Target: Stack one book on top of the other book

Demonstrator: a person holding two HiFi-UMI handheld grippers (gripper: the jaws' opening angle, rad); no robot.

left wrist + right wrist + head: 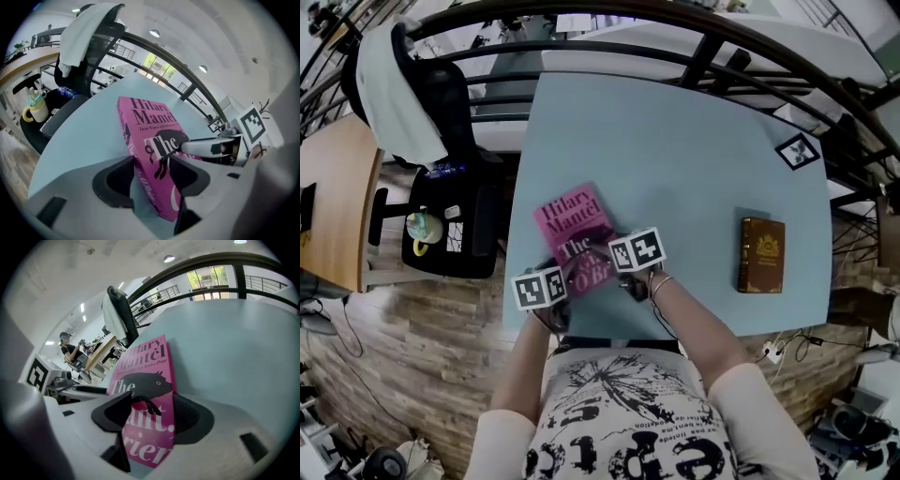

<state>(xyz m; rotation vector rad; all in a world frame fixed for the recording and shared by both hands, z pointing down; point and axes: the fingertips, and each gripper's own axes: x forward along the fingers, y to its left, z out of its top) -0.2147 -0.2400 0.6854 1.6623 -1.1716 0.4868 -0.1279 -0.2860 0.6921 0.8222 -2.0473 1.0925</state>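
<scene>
A pink paperback point(572, 232) lies on the pale blue table point(675, 159), left of centre, with its near end towards me. A small brown book point(761, 254) lies flat about a book's length to its right. My left gripper point(564, 279) is at the pink book's near left corner. In the left gripper view its jaws point(151, 177) straddle the spine edge of the pink book point(147, 140), open. My right gripper point(611, 261) is at the near right corner. In its own view the pink book's point(147, 376) edge lies between its open jaws point(152, 417).
A black office chair point(441, 103) draped in white cloth stands off the table's left side. A mug point(422, 228) sits on a black stand there, and a wooden desk point(333, 206) is further left. A square marker tag point(797, 150) sits on the table's far right corner.
</scene>
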